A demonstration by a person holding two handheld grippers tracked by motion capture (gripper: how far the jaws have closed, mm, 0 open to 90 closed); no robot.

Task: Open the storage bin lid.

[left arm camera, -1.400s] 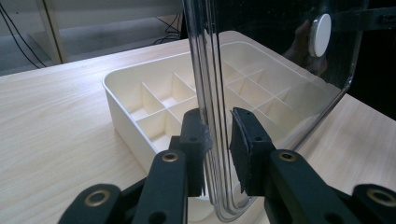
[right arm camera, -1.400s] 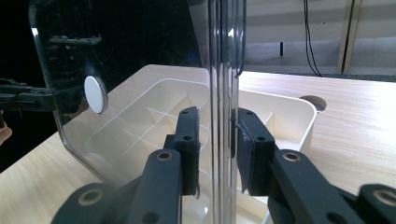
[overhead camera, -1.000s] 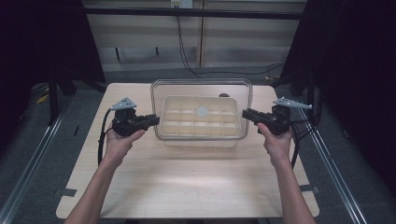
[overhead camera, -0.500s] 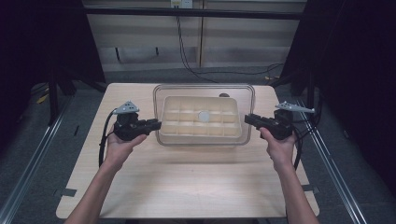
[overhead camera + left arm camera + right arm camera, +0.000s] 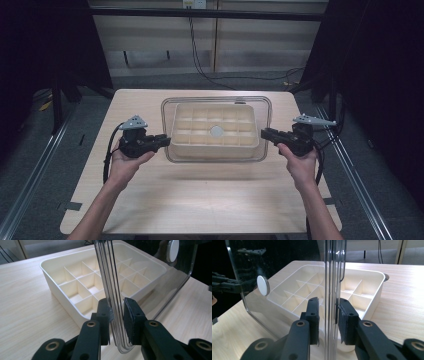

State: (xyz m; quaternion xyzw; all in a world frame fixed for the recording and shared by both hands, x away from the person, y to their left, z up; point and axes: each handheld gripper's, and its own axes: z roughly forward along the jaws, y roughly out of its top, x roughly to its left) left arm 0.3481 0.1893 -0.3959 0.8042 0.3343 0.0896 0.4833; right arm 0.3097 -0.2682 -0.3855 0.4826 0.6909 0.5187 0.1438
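Hovering just above the cream compartmented plastic tray [image 5: 215, 131], the clear plastic lid [image 5: 216, 100] has drifted slightly; left gripper [image 5: 161, 141] and right gripper [image 5: 267, 133] fingers clamp its ends, ready for lowering.

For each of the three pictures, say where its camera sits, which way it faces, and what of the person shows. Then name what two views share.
High view: above the person's side, looking forward and down on the table; forearms, left gripper, right gripper.
Left gripper view: rides the left gripper, looking along its black jaws at the clear lid.
Right gripper view: rides the right gripper, facing the lid's opposite edge.
Shared: both gripper views show the divided tray and the lid's white knob.
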